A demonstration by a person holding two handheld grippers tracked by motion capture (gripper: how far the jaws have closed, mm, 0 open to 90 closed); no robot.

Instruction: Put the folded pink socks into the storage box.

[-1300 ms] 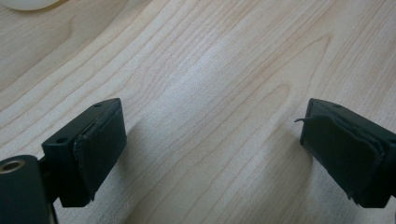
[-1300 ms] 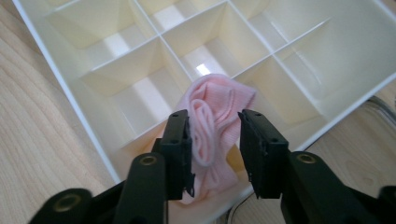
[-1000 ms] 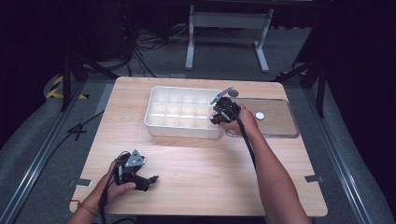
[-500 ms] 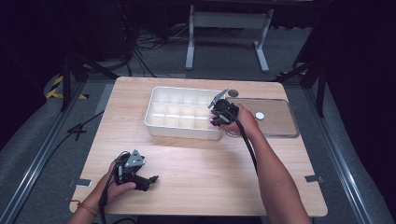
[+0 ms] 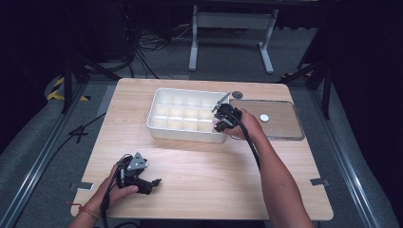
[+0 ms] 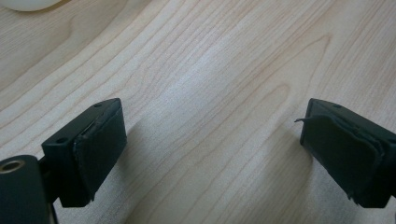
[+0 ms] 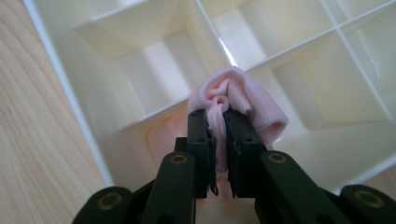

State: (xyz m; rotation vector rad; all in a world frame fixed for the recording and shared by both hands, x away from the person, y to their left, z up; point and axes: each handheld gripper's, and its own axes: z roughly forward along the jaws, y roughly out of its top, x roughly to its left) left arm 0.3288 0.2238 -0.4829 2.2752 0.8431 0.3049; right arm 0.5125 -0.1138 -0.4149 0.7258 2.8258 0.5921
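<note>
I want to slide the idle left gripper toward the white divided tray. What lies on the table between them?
Bare wood: in the high view nothing lies between the left gripper and the white divided tray, just table.

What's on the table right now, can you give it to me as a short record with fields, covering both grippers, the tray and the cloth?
surface: wooden table
tray: white divided tray, compartments look bare apart from the cloth
cloth: pink cloth, bunched, over a divider at the tray's corner compartment
right gripper: right gripper, jaws have just been closing, clamped on the pink cloth
left gripper: left gripper, jaws wide apart, nothing between them, low over the bare wood
lid: clear flat lid lying right of the tray
</note>
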